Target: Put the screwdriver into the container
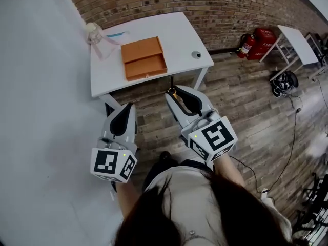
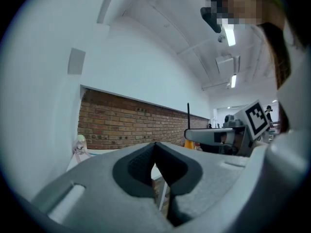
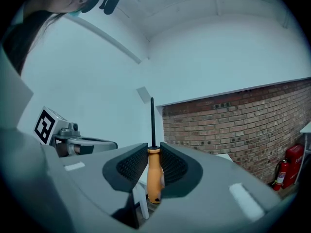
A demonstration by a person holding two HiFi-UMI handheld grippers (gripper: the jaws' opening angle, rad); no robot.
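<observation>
My right gripper [image 3: 154,165] is shut on a screwdriver [image 3: 154,174] with an orange handle and a black shaft that points straight up. In the head view the right gripper [image 1: 173,94] is over the wooden floor in front of the white table [image 1: 174,35], with the orange handle end [image 1: 172,92] showing at its tip. The orange wooden container [image 1: 144,58], a shallow open box, lies on the middle of that table. My left gripper [image 1: 123,116] is shut with nothing in it, low at the table's near left leg; the left gripper view shows its jaws [image 2: 155,163] closed together.
A small white figure [image 1: 93,33] with a pink sheet stands at the table's far left. A small round grey object [image 1: 196,54] lies near its right edge. Red fire extinguishers [image 1: 256,41] stand by the brick wall, beside a second white table [image 1: 297,42]. Cables cross the floor at right.
</observation>
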